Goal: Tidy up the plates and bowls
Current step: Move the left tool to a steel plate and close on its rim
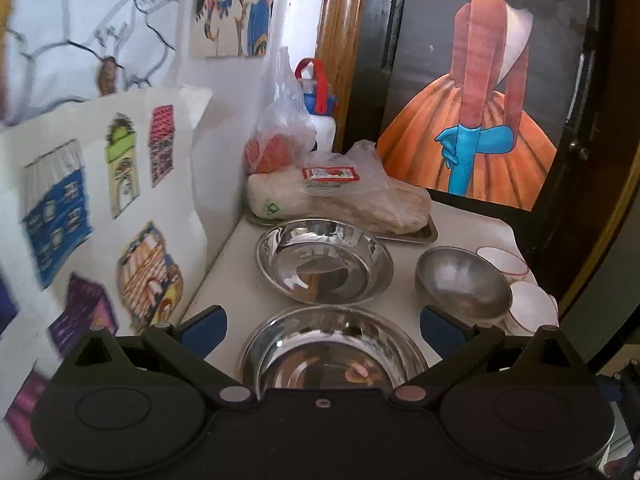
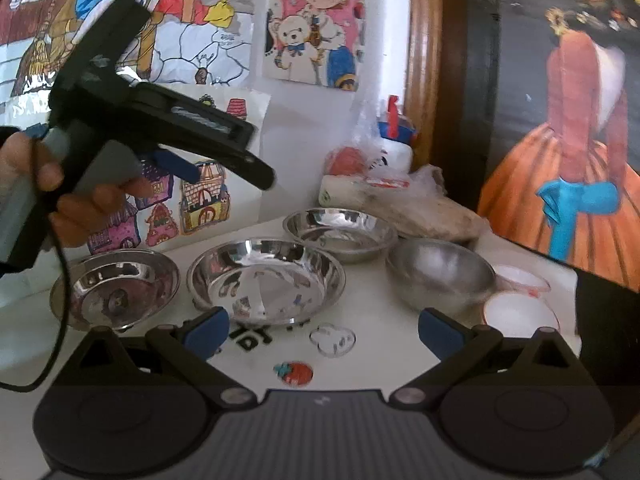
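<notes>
Three shiny steel plates stand on the white table: a near-left one, a middle one and a far one. A dull steel bowl sits to their right, with two white bowls beside it. In the left wrist view the middle plate lies just below my open, empty left gripper, with the far plate and steel bowl beyond. My right gripper is open and empty above the table's front. The left gripper body hovers above the near-left plate.
A metal tray at the back holds bagged food. A white bottle with a red-and-blue cap stands behind it. Drawings cover the left wall. A painting leans at the back right. The table's edge is on the right.
</notes>
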Demonstrator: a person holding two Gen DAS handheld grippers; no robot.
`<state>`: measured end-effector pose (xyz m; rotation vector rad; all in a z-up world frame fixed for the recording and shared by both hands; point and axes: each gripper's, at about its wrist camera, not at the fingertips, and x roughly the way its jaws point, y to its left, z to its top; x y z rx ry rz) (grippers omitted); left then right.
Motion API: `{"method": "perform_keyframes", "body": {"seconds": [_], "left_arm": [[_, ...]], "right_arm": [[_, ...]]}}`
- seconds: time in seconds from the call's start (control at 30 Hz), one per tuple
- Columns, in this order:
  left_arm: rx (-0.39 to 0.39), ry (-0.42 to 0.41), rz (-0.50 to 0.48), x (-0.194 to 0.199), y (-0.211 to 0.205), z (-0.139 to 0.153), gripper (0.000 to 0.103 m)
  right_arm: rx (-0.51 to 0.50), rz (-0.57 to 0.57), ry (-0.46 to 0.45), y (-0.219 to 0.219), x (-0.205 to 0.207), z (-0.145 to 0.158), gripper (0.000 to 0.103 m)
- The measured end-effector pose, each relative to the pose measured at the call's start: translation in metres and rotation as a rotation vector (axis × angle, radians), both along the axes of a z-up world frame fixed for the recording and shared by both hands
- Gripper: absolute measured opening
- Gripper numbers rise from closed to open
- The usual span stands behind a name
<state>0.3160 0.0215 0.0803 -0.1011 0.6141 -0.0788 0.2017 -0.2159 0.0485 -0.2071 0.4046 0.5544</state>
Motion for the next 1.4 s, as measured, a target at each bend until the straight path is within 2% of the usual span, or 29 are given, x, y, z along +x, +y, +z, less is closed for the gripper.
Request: {"method": "perform_keyframes", "body": {"seconds": [0.37, 0.57, 0.83, 1.07, 1.23, 1.4], "left_arm": [[0.021, 0.081, 0.041, 0.073, 0.010, -0.023, 0.102], [-0.004, 0.121, 0.076, 0.105, 0.026, -0.038, 0.102], [-0.053, 0.164, 0.087, 0.131, 0.033, -0.055, 0.102], [-0.104, 0.179, 0.105, 0.139, 0.040, -0.063, 0.098], [-0.127, 0.190, 0.128, 0.141, 0.046, -0.066, 0.093], [-0.155, 0.196, 0.132, 0.143, 0.049, -0.067, 0.088]], "right_arm": [[-0.089, 0.080, 0.010, 0.019, 0.083, 0.015, 0.103], [-0.026, 0.015, 0.095, 0.009, 0.151, 0.021, 0.103], [-0.049, -0.002, 0.197, 0.026, 0.233, 0.015, 0.099], [-0.143, 0.037, 0.204, 0.060, 0.254, 0.003, 0.084], [-0.133, 0.020, 0.217, 0.064, 0.265, -0.003, 0.080], [-0.141, -0.018, 0.284, 0.066, 0.286, -0.013, 0.076]]}}
